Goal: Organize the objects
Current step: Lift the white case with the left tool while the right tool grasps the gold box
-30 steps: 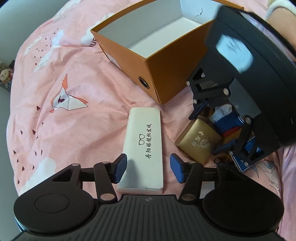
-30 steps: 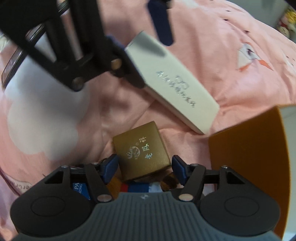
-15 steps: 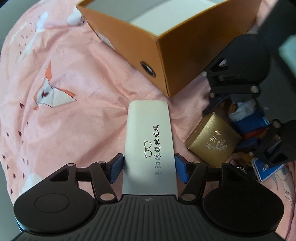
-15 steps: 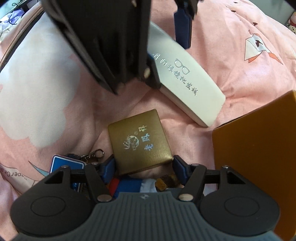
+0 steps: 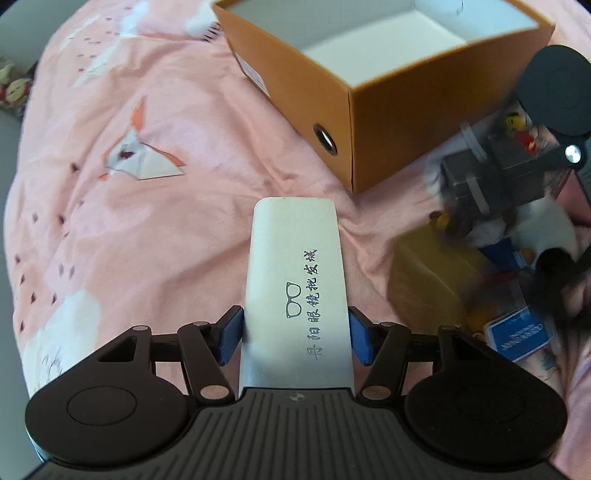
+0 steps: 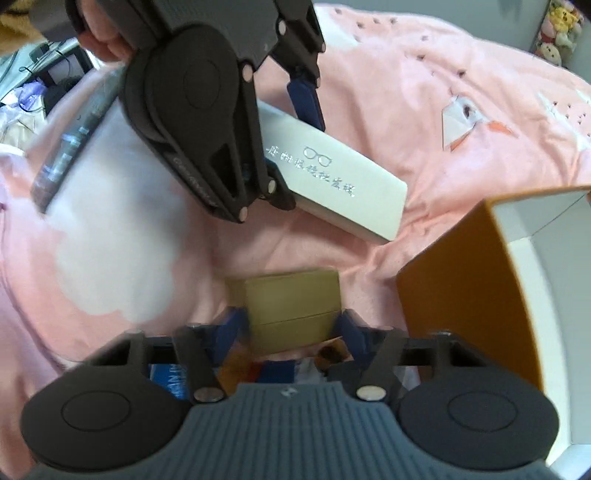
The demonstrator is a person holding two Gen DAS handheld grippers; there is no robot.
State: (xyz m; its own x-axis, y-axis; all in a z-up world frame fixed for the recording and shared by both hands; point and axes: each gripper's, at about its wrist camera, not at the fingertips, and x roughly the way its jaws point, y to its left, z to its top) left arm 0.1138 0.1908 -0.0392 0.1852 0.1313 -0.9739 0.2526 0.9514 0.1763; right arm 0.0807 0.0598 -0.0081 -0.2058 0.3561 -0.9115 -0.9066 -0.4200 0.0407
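A white glasses case (image 5: 295,266) with black lettering lies on the pink bedspread (image 5: 147,221). My left gripper (image 5: 295,332) points down over it. Its jaws are closing and both blue pads (image 5: 231,334) touch the case's long sides. In the right wrist view my right gripper (image 6: 291,325) has its jaws closing on a gold box (image 6: 291,302), which is raised off the bed, tilted and blurred. The open orange box (image 5: 406,129) with a white inside stands behind both. A hand (image 6: 107,40) holds the left gripper's body.
Under the raised gold box lies a pile of small things: a blue card (image 5: 517,336) and blue-and-red trinkets (image 5: 506,251). A dark flat object (image 6: 74,140) lies at the bed's left edge. Plush toys (image 6: 557,33) sit beyond the far corner.
My left gripper slid forward over the white case until the case stood between its pads. My right gripper closed on the gold box and lifted it, tipping it on edge.
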